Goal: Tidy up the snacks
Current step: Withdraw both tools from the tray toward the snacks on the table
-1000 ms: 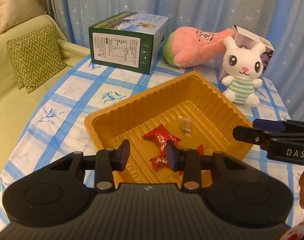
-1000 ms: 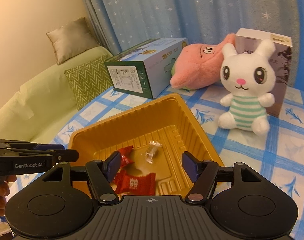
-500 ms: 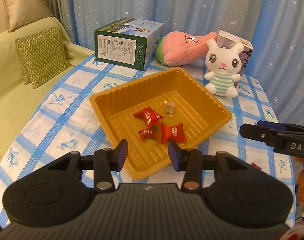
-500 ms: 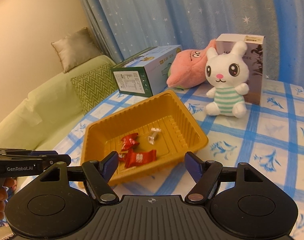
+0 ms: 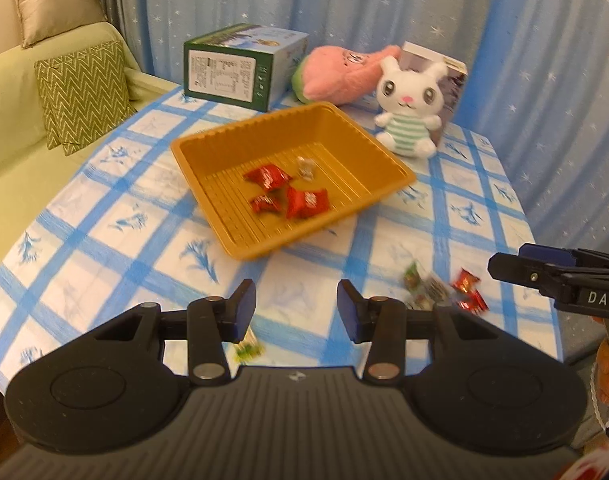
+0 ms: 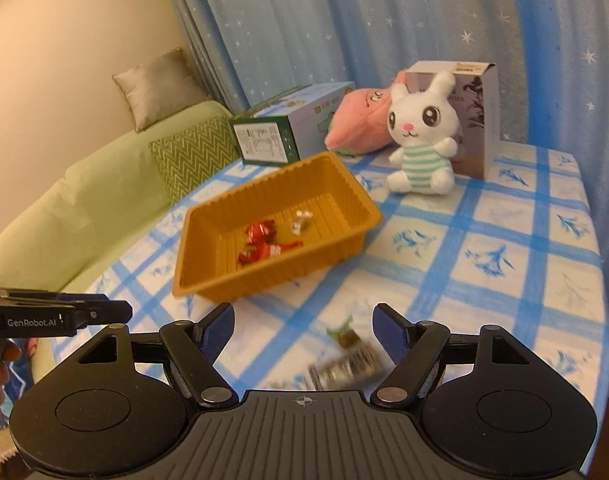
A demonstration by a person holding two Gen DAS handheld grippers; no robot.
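An orange plastic tray [image 5: 208,152] [image 6: 208,276] stands mid-table and holds three red wrapped snacks [image 5: 304,202] [image 6: 260,246] and a clear-wrapped candy [image 5: 305,167] [image 6: 300,220]. Loose snacks lie on the tablecloth near the front: a green-wrapped one [image 5: 411,276] [image 6: 344,332], red ones [image 5: 466,286], a dark packet [image 6: 346,366] and a small green one [image 5: 246,350]. My left gripper [image 5: 296,312] is open and empty, above the cloth in front of the tray. My right gripper [image 6: 304,326] is open and empty, just above the dark packet.
A green box [image 5: 240,68], a pink plush [image 5: 340,74], a white rabbit plush [image 5: 408,108] and a grey box [image 6: 472,120] stand at the table's far side. A green sofa [image 5: 32,128] with cushions is to the left. The table's right edge [image 5: 544,264] is close.
Both grippers pulled back and up from over the tray toward the table's front. The loose snacks on the cloth have come into view. The left jaws opened wider.
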